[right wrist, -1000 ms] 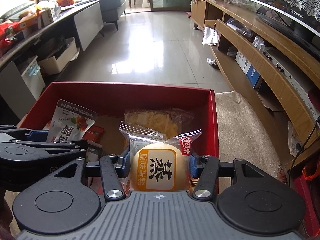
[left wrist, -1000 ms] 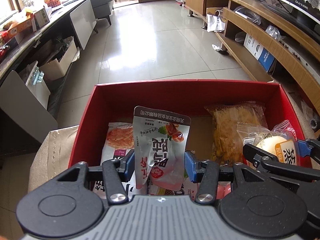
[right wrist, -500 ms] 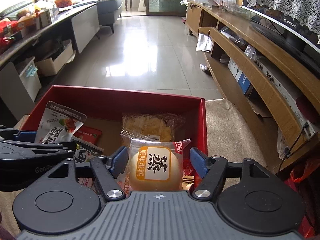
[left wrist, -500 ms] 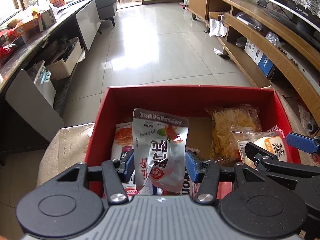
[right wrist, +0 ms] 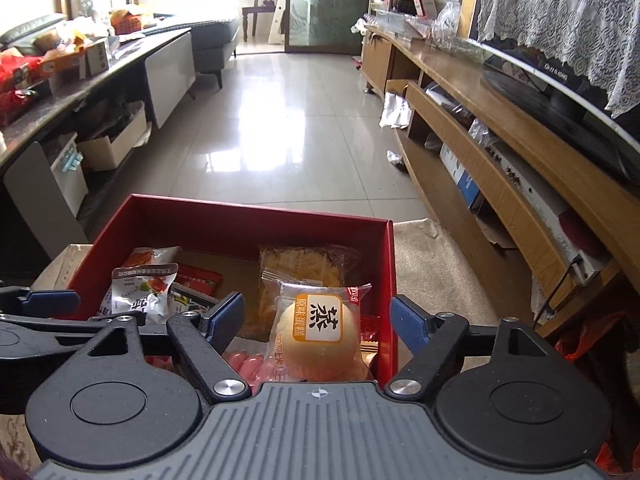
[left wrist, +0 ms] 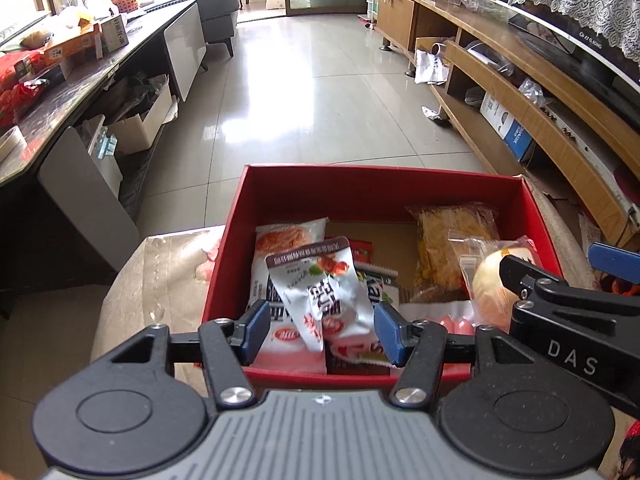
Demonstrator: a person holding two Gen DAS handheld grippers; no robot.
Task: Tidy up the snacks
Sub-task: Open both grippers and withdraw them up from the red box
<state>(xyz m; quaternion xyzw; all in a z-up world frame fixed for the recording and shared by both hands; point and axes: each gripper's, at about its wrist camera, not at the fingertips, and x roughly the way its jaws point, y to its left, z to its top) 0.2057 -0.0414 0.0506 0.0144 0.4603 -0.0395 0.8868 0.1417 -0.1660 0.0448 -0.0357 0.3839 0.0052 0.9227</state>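
A red box (left wrist: 376,184) (right wrist: 260,222) holds several snack packs. My left gripper (left wrist: 318,332) is open above its near edge; a silver pouch (left wrist: 320,284) lies in the box between the spread fingers, free of them. My right gripper (right wrist: 318,322) is open too; a wrapped round cake (right wrist: 318,332) with an orange label lies in the box's right part, free of its fingers. The cake (left wrist: 488,280) and the right gripper also show in the left wrist view. A yellow crisp pack (left wrist: 448,248) lies at the back right.
The box stands on a beige cloth-covered surface (right wrist: 436,276). A white noodle pack (left wrist: 284,244) and pink sausages (right wrist: 244,364) lie in the box. A wooden TV cabinet (right wrist: 500,152) runs along the right, a dark counter (left wrist: 60,92) along the left, tiled floor ahead.
Both grippers opened and pulled back and up. The silver pouch and the cake dropped from the fingers into the box.
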